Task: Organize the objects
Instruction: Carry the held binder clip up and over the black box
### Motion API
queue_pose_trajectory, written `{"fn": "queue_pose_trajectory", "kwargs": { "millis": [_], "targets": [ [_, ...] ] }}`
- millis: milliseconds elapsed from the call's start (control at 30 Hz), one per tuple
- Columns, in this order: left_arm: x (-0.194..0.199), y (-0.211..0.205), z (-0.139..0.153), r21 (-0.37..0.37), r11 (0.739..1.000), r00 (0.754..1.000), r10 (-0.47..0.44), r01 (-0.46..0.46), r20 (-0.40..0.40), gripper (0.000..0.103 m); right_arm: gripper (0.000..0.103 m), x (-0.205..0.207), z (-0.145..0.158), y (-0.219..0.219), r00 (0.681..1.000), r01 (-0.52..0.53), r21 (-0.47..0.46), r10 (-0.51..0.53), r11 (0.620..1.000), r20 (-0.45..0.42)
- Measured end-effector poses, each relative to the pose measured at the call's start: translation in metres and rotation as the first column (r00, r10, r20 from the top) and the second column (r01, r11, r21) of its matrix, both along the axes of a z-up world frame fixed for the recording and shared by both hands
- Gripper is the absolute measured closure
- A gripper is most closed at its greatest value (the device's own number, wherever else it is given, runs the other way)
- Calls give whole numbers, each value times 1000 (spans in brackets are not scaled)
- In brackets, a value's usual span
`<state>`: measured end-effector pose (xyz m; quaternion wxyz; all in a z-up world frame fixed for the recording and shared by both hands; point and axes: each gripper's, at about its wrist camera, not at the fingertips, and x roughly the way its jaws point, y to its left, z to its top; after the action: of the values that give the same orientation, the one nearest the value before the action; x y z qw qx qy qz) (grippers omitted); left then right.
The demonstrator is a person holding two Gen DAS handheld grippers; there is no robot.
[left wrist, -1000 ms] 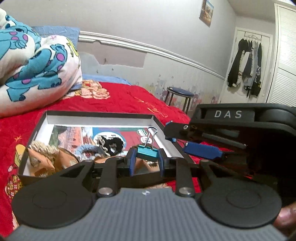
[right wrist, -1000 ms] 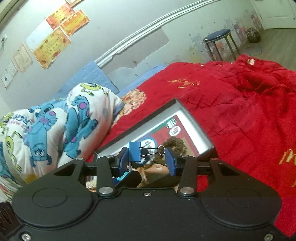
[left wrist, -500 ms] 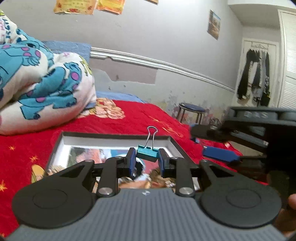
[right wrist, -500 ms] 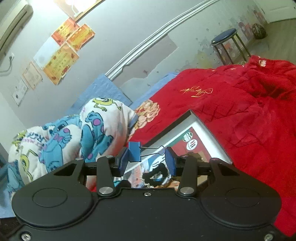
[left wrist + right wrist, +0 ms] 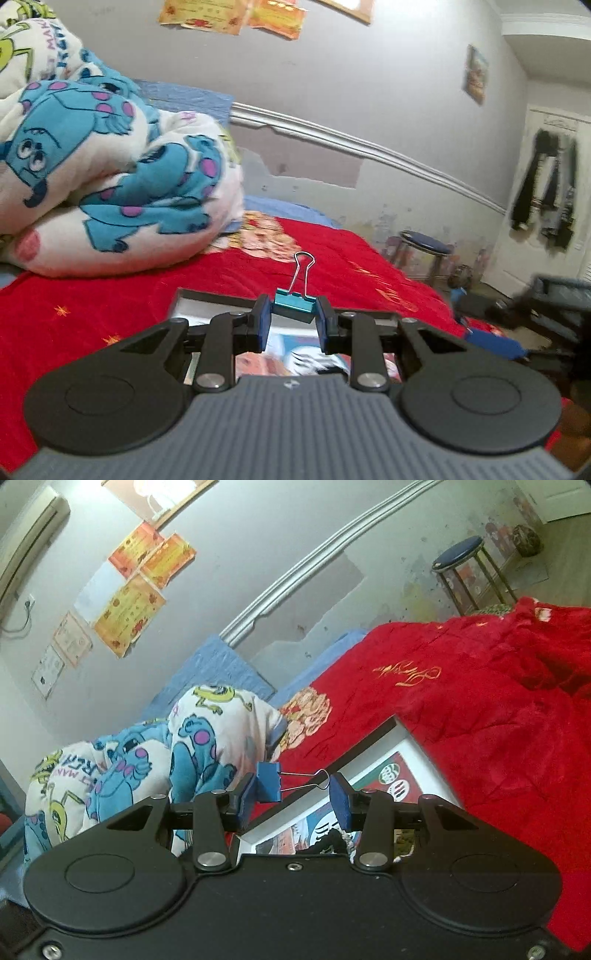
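left gripper point(image 5: 291, 320) level, jaws pinching teal clip point(image 5: 294, 305) | right gripper point(image 5: 293, 800) tilted, jaws pinching blue clip point(image 5: 269, 781)

Left hand-held gripper point(image 5: 291, 325) pinches teal binder clip point(image 5: 294, 305), wire handles up, above open box point(image 5: 207, 301) on red bed cover point(image 5: 110, 295).

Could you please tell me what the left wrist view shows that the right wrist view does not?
Only the left wrist view shows the left claw shut on a teal binder clip, and dark clothes hanging on a door. Only the right wrist view shows the right claw shut on a blue binder clip. Both show the box, red bedspread, cartoon blanket and stool.
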<state>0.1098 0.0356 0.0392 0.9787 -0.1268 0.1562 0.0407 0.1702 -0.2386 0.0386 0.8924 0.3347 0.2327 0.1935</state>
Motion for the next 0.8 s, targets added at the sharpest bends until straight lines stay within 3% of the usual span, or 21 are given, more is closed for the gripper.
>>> {"fn": "queue_pose_trajectory", "kwargs": {
  "millis": [133, 233, 333, 467, 600, 800],
  "targets": [
    [27, 23, -2, -74, 995, 996, 68, -72, -61, 74, 62, 19, 4, 23, 999, -35, -70, 33, 997, -17],
    [39, 31, -9, -67, 993, 992, 95, -100, -78, 74, 62, 41, 3, 46, 998, -26, -116, 18, 993, -62],
    [46, 33, -24, -40, 991, 986, 119, -124, -120, 74, 62, 63, 1, 65, 999, -10, -162, 2, 987, -49],
    [44, 39, -49, -88, 983, 977, 147, -162, -158, 74, 62, 88, -12, 90, 997, -45, -256, 28, 966, -68],
    [46, 37, -67, -43, 979, 959, 187, -201, -212, 74, 62, 107, -31, 104, 993, -71, -305, 40, 950, -107],
    [46, 34, -63, 1, 980, 962, 196, -199, -190, 74, 62, 110, -51, 107, 986, -105, -298, 61, 949, -153]
  ]
}}
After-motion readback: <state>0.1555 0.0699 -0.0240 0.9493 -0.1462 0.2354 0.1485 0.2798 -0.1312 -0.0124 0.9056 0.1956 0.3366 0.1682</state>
